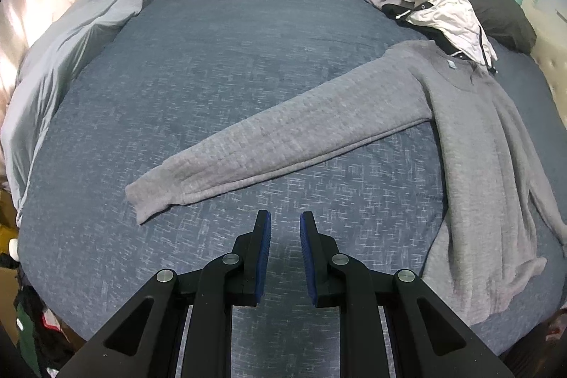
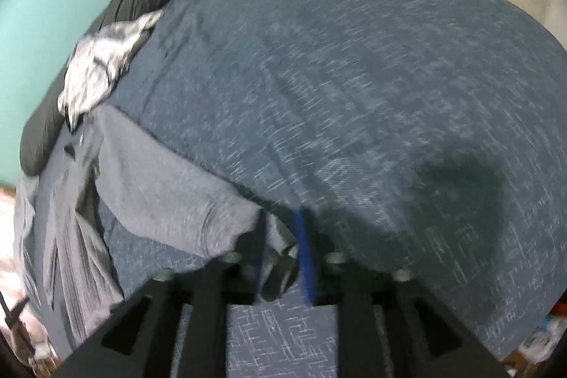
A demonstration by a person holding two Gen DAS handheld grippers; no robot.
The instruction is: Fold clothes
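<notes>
Left wrist view: grey sweater [image 1: 471, 144] lies near bed [image 1: 212, 66] edge.

Bare blue bedspread [image 1: 219, 66] left, sweater [image 1: 475, 137] and, seemingly, jacket [image 1: 439, 6] crowding right

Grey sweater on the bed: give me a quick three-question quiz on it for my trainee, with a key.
1. True or false: the grey sweater lies on the blue bedspread with one sleeve stretched out flat to the side.
2. What is between the fingers of the left gripper? A) a sleeve cuff B) nothing C) a white garment
3. In the right wrist view, what lies between the fingers of the right gripper?

Key: 1 true. 2 B: its jaws stand apart over bare bedspread, short of the cuff. 3 grey sweater cloth, though the picture is blurred.
</notes>
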